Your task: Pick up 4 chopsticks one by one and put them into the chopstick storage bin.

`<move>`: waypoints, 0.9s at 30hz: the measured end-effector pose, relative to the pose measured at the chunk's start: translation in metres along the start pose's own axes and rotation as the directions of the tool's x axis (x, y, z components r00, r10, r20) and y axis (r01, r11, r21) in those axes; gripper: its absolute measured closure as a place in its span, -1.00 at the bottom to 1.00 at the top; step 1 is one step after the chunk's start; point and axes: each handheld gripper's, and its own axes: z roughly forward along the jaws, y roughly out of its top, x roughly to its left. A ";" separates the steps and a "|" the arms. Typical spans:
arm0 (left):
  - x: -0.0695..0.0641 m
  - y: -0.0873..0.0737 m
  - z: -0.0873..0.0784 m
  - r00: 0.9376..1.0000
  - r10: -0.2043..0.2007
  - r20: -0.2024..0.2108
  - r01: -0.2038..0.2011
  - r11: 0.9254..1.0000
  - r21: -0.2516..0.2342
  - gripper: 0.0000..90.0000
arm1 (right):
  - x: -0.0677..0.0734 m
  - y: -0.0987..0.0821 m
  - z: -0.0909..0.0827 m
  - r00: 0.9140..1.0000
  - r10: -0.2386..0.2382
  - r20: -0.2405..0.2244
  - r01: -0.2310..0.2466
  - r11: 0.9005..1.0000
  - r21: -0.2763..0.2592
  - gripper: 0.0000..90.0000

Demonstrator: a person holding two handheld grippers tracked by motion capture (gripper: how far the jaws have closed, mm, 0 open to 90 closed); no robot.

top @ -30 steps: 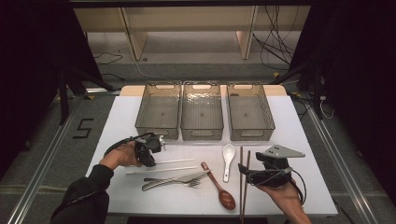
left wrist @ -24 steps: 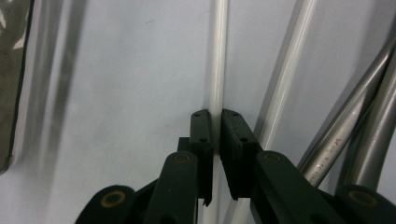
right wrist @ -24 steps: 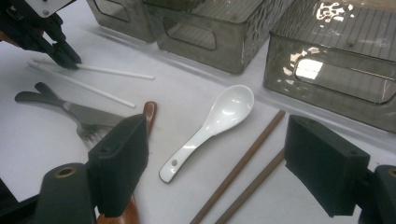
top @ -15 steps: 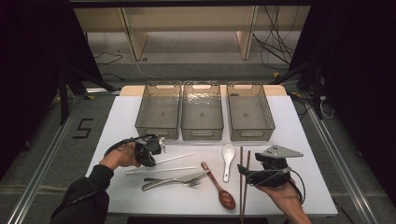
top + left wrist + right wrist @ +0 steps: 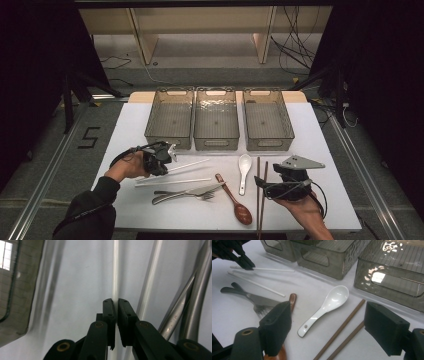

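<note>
Clamping left gripper [image 5: 167,159] jaws on upper white chopstick [image 5: 190,164] lying on counter [image 5: 325,165] before left bin [image 5: 170,120], right gripper [image 5: 329,332] hanging wide open over brown chopsticks [image 5: 342,327]; next probably needing clean lift into a bin.

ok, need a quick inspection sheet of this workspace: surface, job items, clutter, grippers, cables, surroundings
Surface: white table top, flat, no spills seen.
Job's things: two white chopsticks; the upper white chopstick is in the left gripper's jaws, the lower white chopstick lies free. Three grey bins in a row behind, nothing inside.
Clutter: knife and fork, wooden spoon, white spoon, brown chopsticks.
Grippers: left gripper shut on the chopstick; right gripper open, above the brown chopsticks.
Cables: black cords on the floor beyond the table.
Surroundings: dark curtains, wooden frame, floor mark "5".
</note>
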 end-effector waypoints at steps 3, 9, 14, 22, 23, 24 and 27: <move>-0.001 0.001 -0.007 1.000 -0.013 -0.010 0.013 1.000 -0.026 0.87 | 0.000 0.000 0.000 1.000 0.002 0.001 -0.002 1.000 0.000 -0.48; 0.000 0.002 -0.021 0.997 -0.082 -0.004 0.081 0.993 -0.086 0.87 | -0.001 0.000 0.000 1.000 0.002 0.003 -0.002 1.000 -0.002 -0.48; 0.003 0.003 -0.033 0.990 -0.140 -0.001 0.139 0.982 -0.130 0.87 | -0.001 0.000 0.000 1.000 0.001 0.002 -0.001 1.000 -0.005 -0.49; 0.009 0.003 -0.055 0.972 -0.236 0.009 0.231 0.945 -0.233 0.87 | -0.001 0.000 0.000 1.000 0.005 0.007 -0.005 1.000 -0.001 -0.49; 0.012 0.003 -0.058 0.971 -0.240 0.003 0.233 0.942 -0.242 0.87 | -0.001 0.000 0.000 1.000 0.007 0.008 -0.007 1.000 0.000 -0.49; 0.014 0.002 -0.061 0.968 -0.251 0.007 0.244 0.935 -0.255 0.87 | -0.002 0.000 0.000 1.000 0.008 0.006 -0.008 1.000 0.000 -0.49; 0.020 0.000 -0.068 0.955 -0.294 0.020 0.286 0.908 -0.305 0.87 | -0.003 0.000 0.000 1.000 0.008 0.007 -0.008 1.000 -0.001 -0.49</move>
